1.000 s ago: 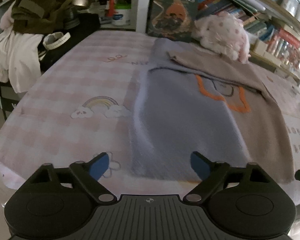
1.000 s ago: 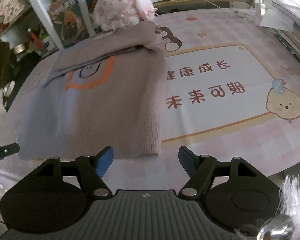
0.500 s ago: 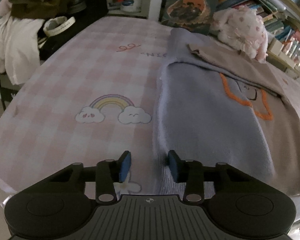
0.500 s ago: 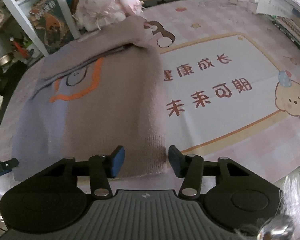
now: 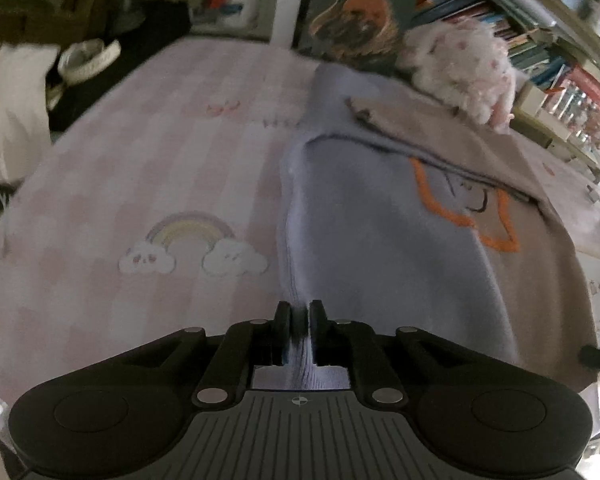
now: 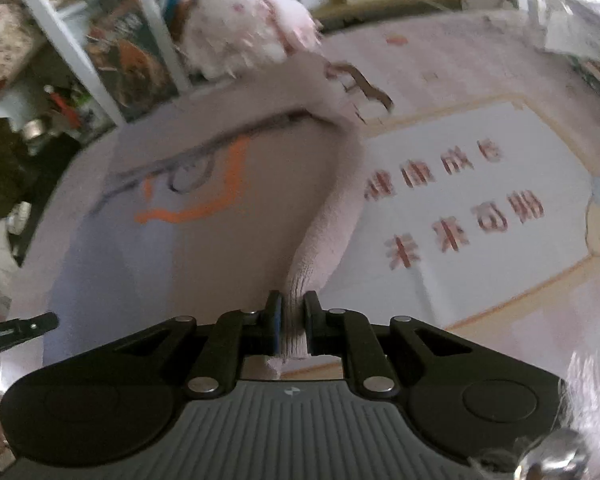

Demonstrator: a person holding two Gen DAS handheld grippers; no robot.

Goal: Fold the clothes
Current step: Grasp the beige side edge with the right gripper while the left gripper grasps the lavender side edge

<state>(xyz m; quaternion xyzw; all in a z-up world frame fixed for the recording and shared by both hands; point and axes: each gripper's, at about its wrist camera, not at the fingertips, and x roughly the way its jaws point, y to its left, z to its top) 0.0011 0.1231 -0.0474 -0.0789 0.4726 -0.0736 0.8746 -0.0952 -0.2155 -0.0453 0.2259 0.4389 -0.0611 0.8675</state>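
Sweater (image 5: 380, 248) pinched at both near corners, flat on the pink checked tablecloth (image 5: 148, 184).

Lay spread beside the rainbow print (image 5: 192, 244), lavender and beige with an orange outline. Was gripped at its lavender corner by the left gripper (image 5: 300, 322), jaws just closed nearly together on the cloth. Was clamped likewise at its beige ribbed corner by the right gripper (image 6: 291, 316), jaws just closed. Beyond the sweater, a fluffy white plush (image 5: 464, 72).

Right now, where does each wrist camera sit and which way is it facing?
Left wrist: on the left gripper, looking down over the sweater; jaws pinch its blue hem corner.
Right wrist: on the right gripper, same tilt; jaws have just closed on the beige hem corner.
Shared: sweater, fluffy plush toy, pink table cover.
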